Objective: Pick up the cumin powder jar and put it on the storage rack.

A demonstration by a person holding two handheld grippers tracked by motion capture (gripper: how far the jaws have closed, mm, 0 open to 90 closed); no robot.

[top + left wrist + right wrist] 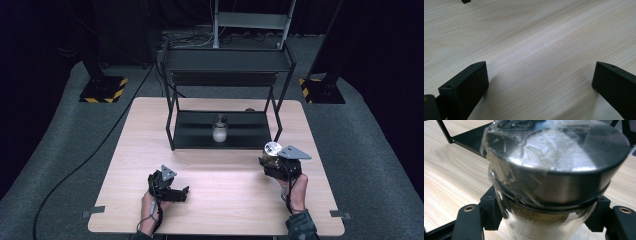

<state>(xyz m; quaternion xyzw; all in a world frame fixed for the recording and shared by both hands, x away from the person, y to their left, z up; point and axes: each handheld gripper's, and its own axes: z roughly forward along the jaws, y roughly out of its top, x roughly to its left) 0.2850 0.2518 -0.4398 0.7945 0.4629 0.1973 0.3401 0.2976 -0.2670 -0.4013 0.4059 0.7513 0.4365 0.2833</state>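
From above, the right gripper [274, 161] pinches a jar [271, 151] upright just off the rack's [172, 131] front right corner; the left gripper [175, 192] rests on the worktop [227, 192], farther away. The left gripper view shows fingers [465, 88] spread, nothing between. In the right gripper view, fingers [490, 210] clamp the jar below its metal lid [564, 167], the shelf straight ahead.

The left tool [184, 192] lies low on its side, its jaws set wide apart with nothing between them, pointing toward the right tool. The left hand [150, 204] grips it from behind, forearm running back from it. The right tool [270, 162] is held upright, jaws clamped on a jar [554, 177] that stands up between them. The right hand [295, 192] sits behind that tool.
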